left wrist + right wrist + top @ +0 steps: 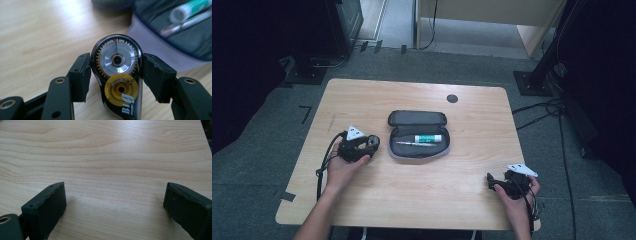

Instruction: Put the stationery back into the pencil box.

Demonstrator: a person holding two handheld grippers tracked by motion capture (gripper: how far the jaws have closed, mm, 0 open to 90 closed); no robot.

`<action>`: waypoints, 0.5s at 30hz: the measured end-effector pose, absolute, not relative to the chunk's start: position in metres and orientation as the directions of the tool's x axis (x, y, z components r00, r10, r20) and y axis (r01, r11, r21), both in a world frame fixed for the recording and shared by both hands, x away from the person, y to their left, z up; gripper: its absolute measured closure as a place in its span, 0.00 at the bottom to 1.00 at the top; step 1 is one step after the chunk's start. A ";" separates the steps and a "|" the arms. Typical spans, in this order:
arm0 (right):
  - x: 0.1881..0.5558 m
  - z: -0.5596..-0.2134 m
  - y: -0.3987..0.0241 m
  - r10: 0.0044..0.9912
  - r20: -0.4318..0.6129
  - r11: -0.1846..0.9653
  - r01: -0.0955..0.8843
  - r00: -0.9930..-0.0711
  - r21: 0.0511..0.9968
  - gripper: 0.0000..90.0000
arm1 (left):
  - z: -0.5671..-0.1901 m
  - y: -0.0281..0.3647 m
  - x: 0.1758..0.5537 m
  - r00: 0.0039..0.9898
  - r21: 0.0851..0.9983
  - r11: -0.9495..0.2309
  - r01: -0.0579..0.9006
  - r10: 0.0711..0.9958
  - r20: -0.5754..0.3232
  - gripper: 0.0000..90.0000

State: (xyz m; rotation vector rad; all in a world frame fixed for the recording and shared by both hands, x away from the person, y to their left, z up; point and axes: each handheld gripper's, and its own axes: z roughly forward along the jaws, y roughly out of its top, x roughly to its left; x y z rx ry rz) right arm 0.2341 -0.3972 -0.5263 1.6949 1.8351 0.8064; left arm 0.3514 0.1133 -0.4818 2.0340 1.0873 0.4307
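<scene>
Two tools are in play, and the left tool (117, 75) carries the risk: its pads (81, 75) are closed on the flanks of a correction tape dispenser (117, 80), a smooth, rounded shell of dark clear plastic with a toothed spool and a yellow gear showing through. In the left gripper view the dispenser sits between the jaws with its broad face toward the camera and its bottom end near the desk (37, 37); whether it rests on the wood or is just lifted I cannot tell. The shell curves and narrows toward its bottom end, so I judge that it could pivot or squirt out of the pads if the hand tilts or swings quickly. Ahead of this tool and to its right lies the open pencil case (417, 135), close by, with a glue stick (428, 138) and a pen (410, 144) already lying in its tray. If the dispenser is meant to go there, a low carry could catch the raised rim and shove the light case along the desk, and a careless drop could land it on the pen or the glue stick instead of the bare lining. Far to the right, the right tool (113, 202) rests low on the desk with its jaws wide and nothing between them, well apart from the case, so it is not placed to steady it.
</scene>
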 end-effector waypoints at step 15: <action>0.234 -0.526 -0.397 0.996 0.024 0.047 0.692 -0.092 0.721 0.05 | -0.456 0.098 0.344 0.665 0.837 -0.325 0.440 0.745 -0.060 0.47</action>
